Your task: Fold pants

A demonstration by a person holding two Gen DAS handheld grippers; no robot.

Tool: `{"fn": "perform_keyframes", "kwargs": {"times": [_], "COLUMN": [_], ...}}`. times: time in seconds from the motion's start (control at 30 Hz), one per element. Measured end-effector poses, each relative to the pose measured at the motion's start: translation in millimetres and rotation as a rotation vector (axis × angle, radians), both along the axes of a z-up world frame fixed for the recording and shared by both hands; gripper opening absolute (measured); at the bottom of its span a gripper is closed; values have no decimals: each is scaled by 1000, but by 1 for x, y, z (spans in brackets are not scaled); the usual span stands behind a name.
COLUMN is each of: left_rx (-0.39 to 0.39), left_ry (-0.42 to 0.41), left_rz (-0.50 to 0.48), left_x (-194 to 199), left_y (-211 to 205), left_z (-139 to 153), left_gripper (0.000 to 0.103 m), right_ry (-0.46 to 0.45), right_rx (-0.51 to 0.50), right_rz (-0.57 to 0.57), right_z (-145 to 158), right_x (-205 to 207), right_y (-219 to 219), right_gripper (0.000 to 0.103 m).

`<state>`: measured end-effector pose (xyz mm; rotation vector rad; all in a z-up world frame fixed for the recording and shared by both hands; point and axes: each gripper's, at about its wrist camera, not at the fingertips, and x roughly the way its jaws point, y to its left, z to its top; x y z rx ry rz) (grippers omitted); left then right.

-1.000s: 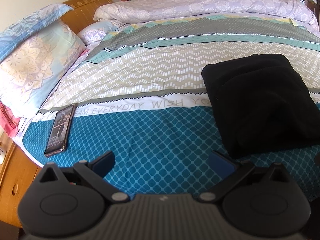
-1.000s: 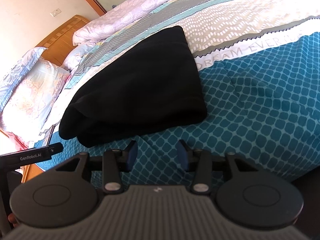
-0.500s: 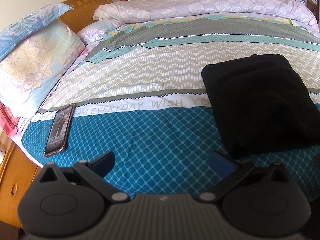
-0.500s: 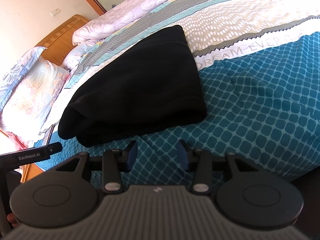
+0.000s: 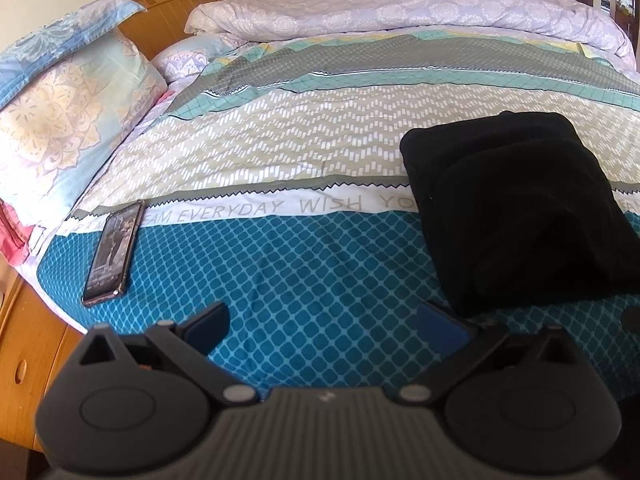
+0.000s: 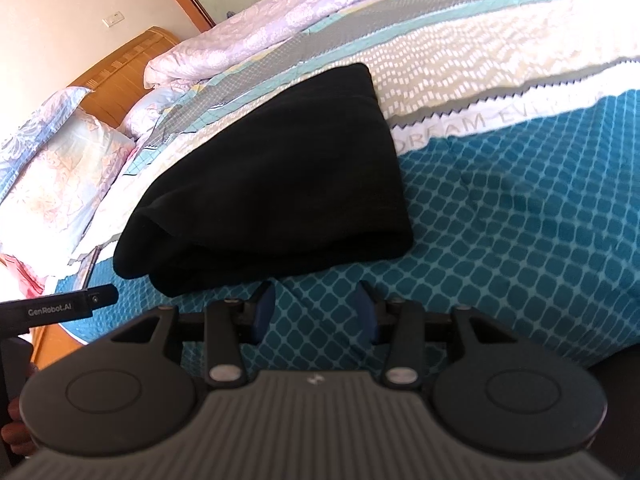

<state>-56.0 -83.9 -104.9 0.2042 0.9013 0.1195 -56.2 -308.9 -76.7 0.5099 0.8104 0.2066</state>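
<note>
The black pants (image 5: 516,208) lie folded into a thick rectangular bundle on the bed; in the right wrist view the pants (image 6: 276,184) sit just beyond my fingers. My left gripper (image 5: 324,326) is wide open and empty, hovering over the teal part of the bedspread, left of the bundle. My right gripper (image 6: 316,312) is open and empty, a little short of the bundle's near edge. Part of the left gripper (image 6: 60,306) shows at the left edge of the right wrist view.
A phone (image 5: 114,254) lies near the bed's left edge. Pillows (image 5: 64,120) and a wooden headboard (image 5: 172,12) are at the left. A rolled lilac quilt (image 5: 400,12) lies along the far side. The patterned bedspread (image 5: 304,264) covers the bed.
</note>
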Motion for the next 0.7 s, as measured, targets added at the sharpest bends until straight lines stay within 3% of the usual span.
{"fn": "perform_keyframes", "kwargs": {"times": [0.33,0.7], "left_rx": [-43,-65], "left_ry": [45,64], "left_rz": [2,-33], "left_x": [0,-2], "left_y": [-1,-7], "left_z": [-5,-7], "left_gripper": [103,103], "right_ry": [23,20], "right_rx": [14,35], "right_rz": [-4,3], "right_z": [-5,-5], "right_x": [2,2], "right_y": [-2,1], "right_gripper": [49,58]}}
